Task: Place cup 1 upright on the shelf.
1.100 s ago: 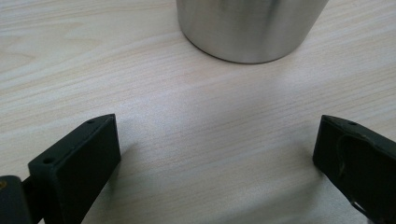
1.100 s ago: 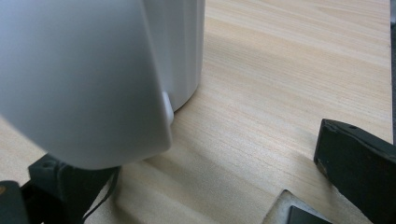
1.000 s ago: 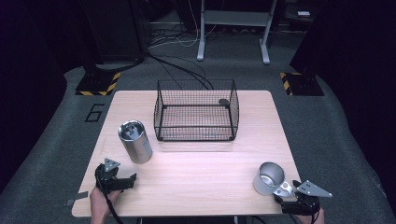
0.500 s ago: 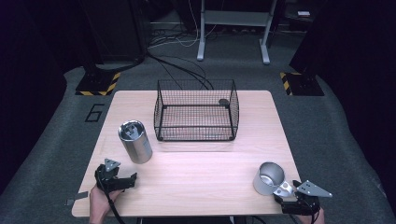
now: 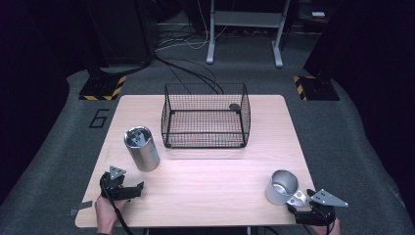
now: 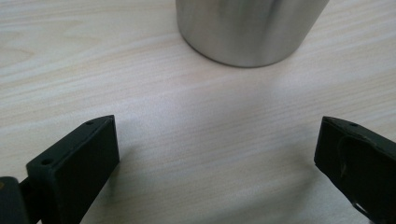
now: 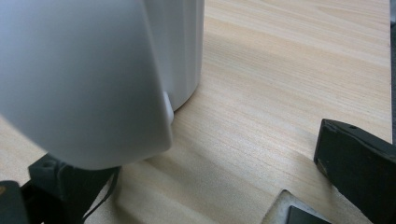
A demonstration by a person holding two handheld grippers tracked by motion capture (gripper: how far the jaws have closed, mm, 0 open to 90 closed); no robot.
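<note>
Both jaws wide – canister (image 6: 250, 28) top cut off; cup (image 7: 88, 70) blurred, hides left jaw.

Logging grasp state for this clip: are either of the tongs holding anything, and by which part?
Nothing is held. Left tongs open, short of the steel tumbler; right tongs open beside the metal mug.

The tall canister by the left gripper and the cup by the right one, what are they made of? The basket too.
Tall canister: looks like brushed stainless steel, with a dull grey sheen and soft streaked reflections. Cup: probably the same metal, its inside shiny and reflective. Basket: thin black wire mesh, likely coated or painted steel, open enough to see through.
</note>
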